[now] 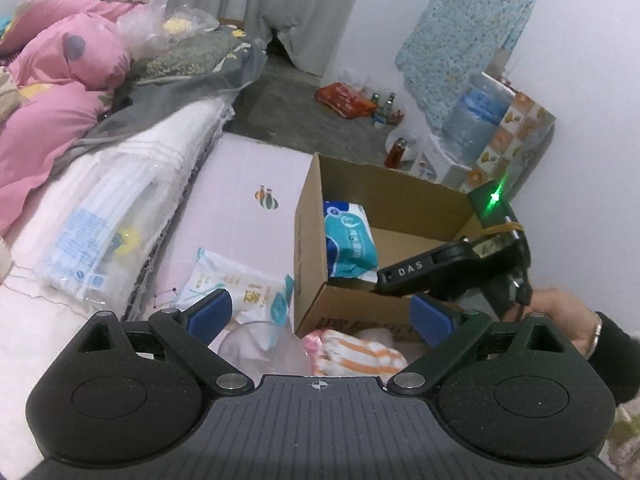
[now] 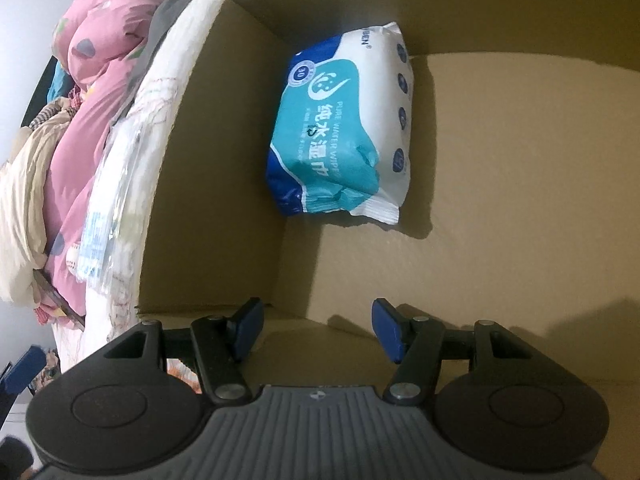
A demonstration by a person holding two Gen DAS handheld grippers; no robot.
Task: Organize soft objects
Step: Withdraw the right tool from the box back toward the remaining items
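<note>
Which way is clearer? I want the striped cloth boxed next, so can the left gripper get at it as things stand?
Probably yes. The left gripper is open and empty, with the striped cloth lying uncovered just below its fingertips, in front of the cardboard box. A clear plastic container sits close beside it.

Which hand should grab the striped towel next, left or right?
Probably left: the left gripper is open right above the striped towel. The right gripper, empty, hangs over the cardboard box.
</note>
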